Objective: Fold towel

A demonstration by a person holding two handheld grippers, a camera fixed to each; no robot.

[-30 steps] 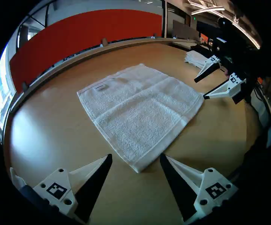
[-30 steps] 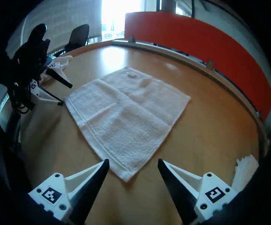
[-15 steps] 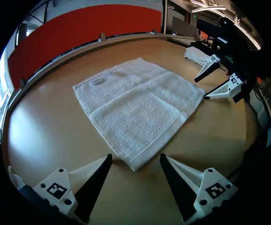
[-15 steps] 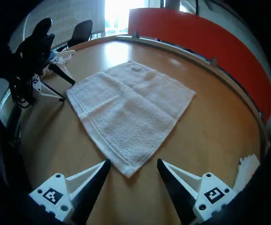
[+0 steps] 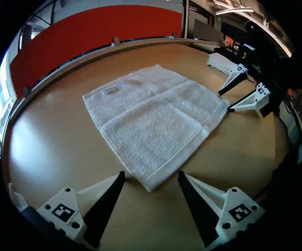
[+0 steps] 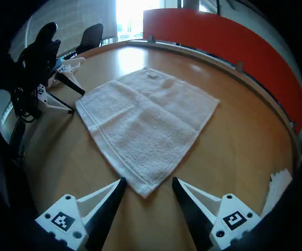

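Well, the white towel point(image 5: 155, 117) lies flat on the wooden table point(image 5: 54, 138), a corner pointing to six o'clock at the spread fingers of the left gripper point(image 5: 151, 173). In the right gripper view another corner points likewise at the right gripper point(image 6: 148, 180), also spread, pinching nothing. I judge the risk is a missed pick: the corners lie flat, so fingers could skate over the cloth or push it along, and an uneven lift would skew the fold

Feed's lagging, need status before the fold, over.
Left hand-held gripper open, right hand-held gripper open, each at a towel corner. Towel flat, ungripped. White stack off to the side.
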